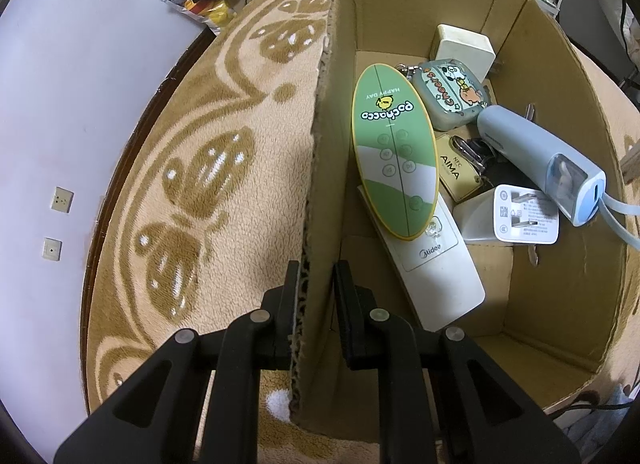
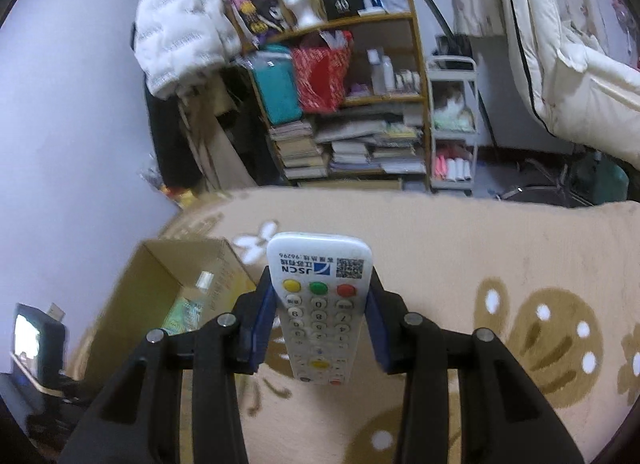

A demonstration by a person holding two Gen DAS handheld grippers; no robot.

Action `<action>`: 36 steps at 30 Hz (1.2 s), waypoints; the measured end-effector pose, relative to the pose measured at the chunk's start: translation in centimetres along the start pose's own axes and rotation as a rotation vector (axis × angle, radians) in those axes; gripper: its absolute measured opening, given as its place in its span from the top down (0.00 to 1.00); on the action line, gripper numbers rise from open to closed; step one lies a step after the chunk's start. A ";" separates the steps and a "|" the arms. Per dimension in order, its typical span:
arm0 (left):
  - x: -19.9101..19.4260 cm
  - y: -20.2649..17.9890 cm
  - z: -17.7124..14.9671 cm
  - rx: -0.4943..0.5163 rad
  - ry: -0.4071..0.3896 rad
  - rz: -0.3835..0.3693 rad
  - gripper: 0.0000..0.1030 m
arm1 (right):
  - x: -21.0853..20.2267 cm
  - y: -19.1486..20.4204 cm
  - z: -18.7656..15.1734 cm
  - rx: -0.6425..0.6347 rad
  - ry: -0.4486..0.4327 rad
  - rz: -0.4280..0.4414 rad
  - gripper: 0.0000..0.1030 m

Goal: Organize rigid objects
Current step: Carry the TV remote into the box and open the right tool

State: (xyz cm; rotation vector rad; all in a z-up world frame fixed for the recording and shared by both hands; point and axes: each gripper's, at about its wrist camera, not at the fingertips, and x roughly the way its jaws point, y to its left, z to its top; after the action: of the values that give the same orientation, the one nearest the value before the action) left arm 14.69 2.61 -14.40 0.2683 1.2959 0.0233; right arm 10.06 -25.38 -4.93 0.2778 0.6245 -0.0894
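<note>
My left gripper (image 1: 316, 276) is shut on the left wall of an open cardboard box (image 1: 324, 167), one finger outside and one inside. Inside the box lie a green oval Pochacco remote (image 1: 394, 155), a white Midea remote (image 1: 436, 268) under it, a white charger plug (image 1: 516, 217), a blue-grey device (image 1: 536, 155), a cartoon-printed case (image 1: 452, 93), a beige AIMA tag (image 1: 456, 171) and a white block (image 1: 464, 47). My right gripper (image 2: 320, 296) is shut on a white JSCN remote (image 2: 320, 304) with coloured buttons, held above the blanket. The box (image 2: 160, 296) sits lower left in the right wrist view.
A beige blanket (image 1: 200, 167) with brown flower patterns covers the surface under the box. A purple wall (image 1: 60, 103) is on the left. A cluttered bookshelf (image 2: 352, 111), a white cart (image 2: 452, 123) and hanging coats (image 2: 180, 31) stand beyond the blanket. A small screen (image 2: 32, 332) glows lower left.
</note>
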 end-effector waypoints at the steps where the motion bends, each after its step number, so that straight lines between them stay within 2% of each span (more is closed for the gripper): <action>1: 0.0 0.0 0.0 -0.001 0.000 -0.001 0.84 | -0.2 0.2 0.2 -0.001 -0.011 0.011 0.58; 4: 0.0 0.0 0.0 0.000 0.000 0.001 0.84 | -1.2 1.1 0.5 -0.016 -0.050 0.037 0.58; 8: 0.0 0.0 -0.1 -0.001 -0.001 0.001 0.84 | -3.3 3.1 0.7 -0.071 -0.149 0.052 0.58; 12: 0.1 0.0 -0.1 -0.006 0.001 -0.006 0.84 | -4.7 4.8 1.2 -0.089 -0.186 0.109 0.58; 16: 0.1 0.1 -0.1 -0.006 0.001 -0.004 0.84 | -4.8 6.2 1.0 -0.096 -0.175 0.170 0.58; 26: 0.1 0.2 -0.2 -0.005 0.000 -0.004 0.84 | -2.7 10.1 -1.2 -0.138 -0.076 0.274 0.58; 36: 0.0 0.2 -0.2 -0.005 0.001 -0.005 0.84 | -1.2 11.1 -2.5 -0.134 -0.013 0.325 0.58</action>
State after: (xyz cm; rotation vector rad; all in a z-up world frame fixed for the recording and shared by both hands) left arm 14.57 2.87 -14.40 0.2605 1.2971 0.0225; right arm 9.55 -14.02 -3.65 0.2453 0.5627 0.2619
